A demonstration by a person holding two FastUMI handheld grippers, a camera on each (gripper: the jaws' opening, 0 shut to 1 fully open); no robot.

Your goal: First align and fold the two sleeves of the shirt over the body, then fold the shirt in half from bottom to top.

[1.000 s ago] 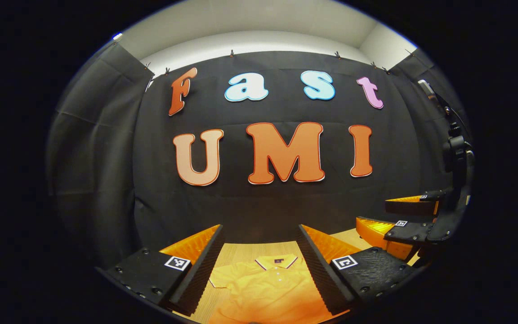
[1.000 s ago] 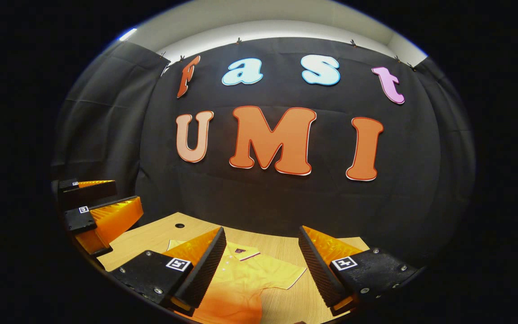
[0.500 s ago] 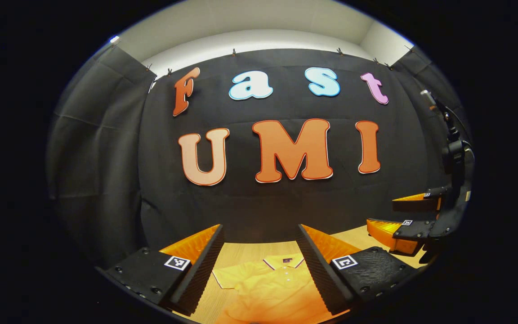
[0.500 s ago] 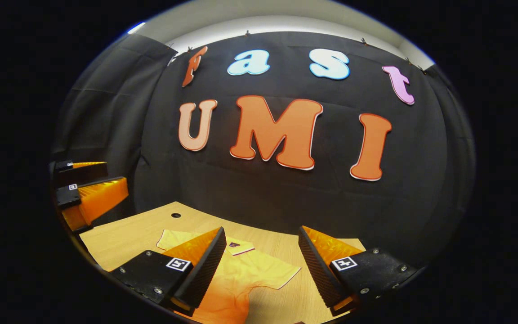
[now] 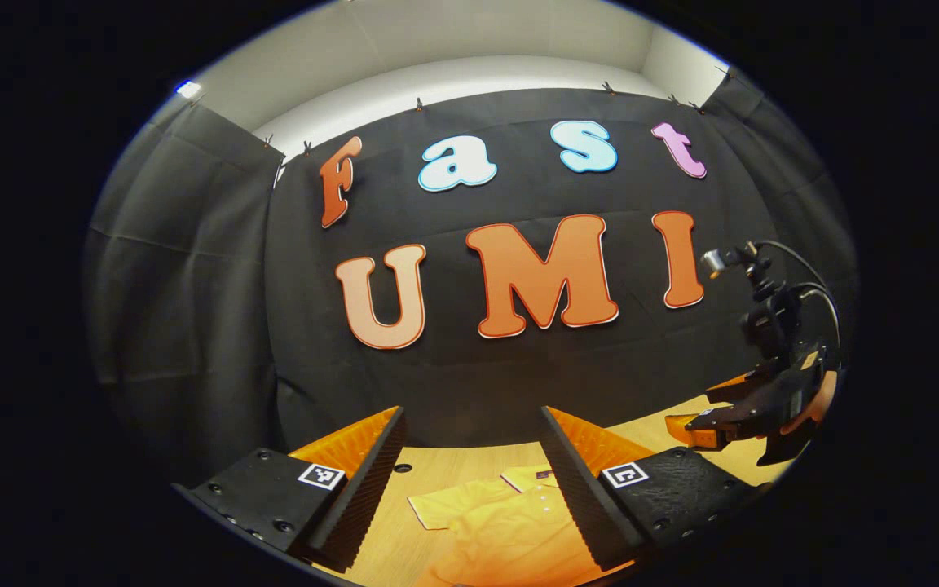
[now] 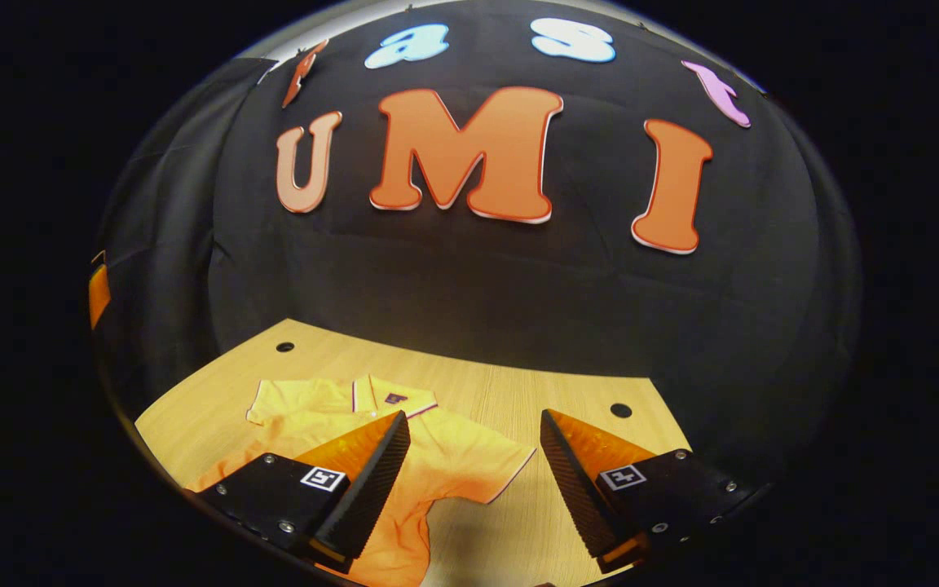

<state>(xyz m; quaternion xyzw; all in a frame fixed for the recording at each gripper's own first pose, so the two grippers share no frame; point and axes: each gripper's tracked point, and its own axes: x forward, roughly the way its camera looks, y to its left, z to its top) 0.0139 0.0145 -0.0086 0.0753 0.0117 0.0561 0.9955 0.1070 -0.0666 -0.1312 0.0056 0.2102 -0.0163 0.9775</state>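
Observation:
A yellow polo shirt (image 6: 453, 461) lies flat on the wooden table (image 6: 567, 399), collar toward the back wall, both short sleeves spread out. In the left gripper view the shirt (image 5: 502, 530) shows between my fingers, with its left sleeve and collar in sight. My left gripper (image 5: 473, 481) hangs open above it, holding nothing. My right gripper (image 6: 473, 481) is open too, above the shirt's right sleeve. In the left gripper view the right gripper (image 5: 710, 412) appears at the far right, over the table.
Black cloth walls close the booth on three sides behind the table. Round holes sit in the table top, one at the back left (image 6: 284, 347) and one at the back right (image 6: 620, 410).
The right gripper has tipped down and moved forward, so more table and shirt show. The left gripper has swung slightly left; in its view the right gripper has dropped lower.

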